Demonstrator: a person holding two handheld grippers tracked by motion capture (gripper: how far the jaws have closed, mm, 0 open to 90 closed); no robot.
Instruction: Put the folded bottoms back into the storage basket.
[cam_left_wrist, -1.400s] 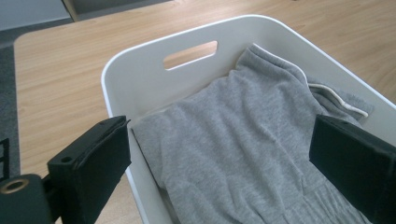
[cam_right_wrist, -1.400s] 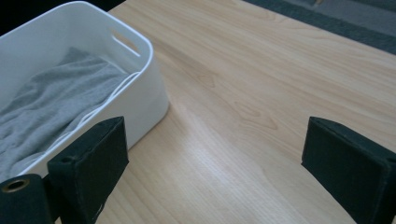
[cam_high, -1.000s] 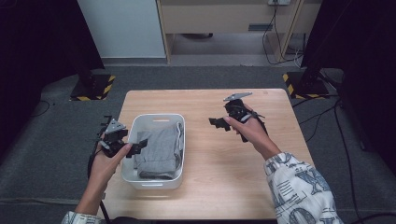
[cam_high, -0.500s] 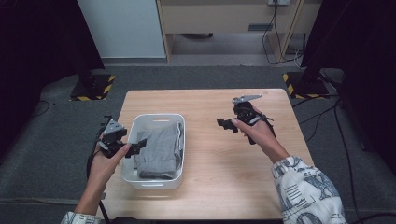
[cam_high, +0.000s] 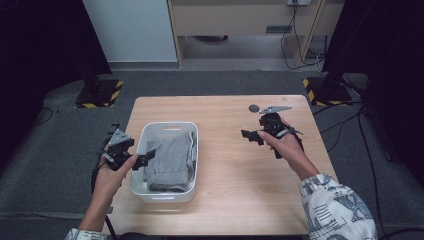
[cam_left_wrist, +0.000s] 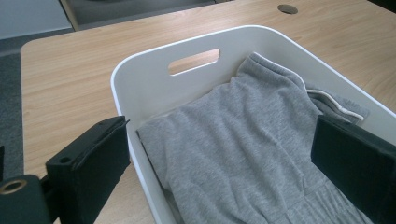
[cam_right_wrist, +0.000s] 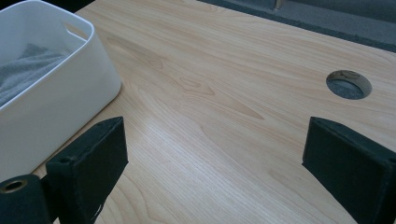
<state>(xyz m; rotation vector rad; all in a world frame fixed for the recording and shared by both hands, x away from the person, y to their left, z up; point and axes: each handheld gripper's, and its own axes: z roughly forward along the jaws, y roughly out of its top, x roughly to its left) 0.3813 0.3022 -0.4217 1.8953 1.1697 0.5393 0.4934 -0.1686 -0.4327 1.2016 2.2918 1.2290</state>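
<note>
A soft grey knit garment (cam_high: 171, 159) lies folded in the smooth white plastic tub (cam_high: 165, 192) with rounded corners. The left gripper (cam_high: 142, 160) spreads wide over the tub's near wall. The right gripper (cam_high: 248, 136), wide and empty, hangs above the pale wood-grain table (cam_high: 240, 195).

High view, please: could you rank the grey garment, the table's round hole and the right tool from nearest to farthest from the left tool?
From the left tool:
1. Grey garment, beside it in the white bin.
2. Right tool, across the table.
3. Round hole, far right corner.
</note>
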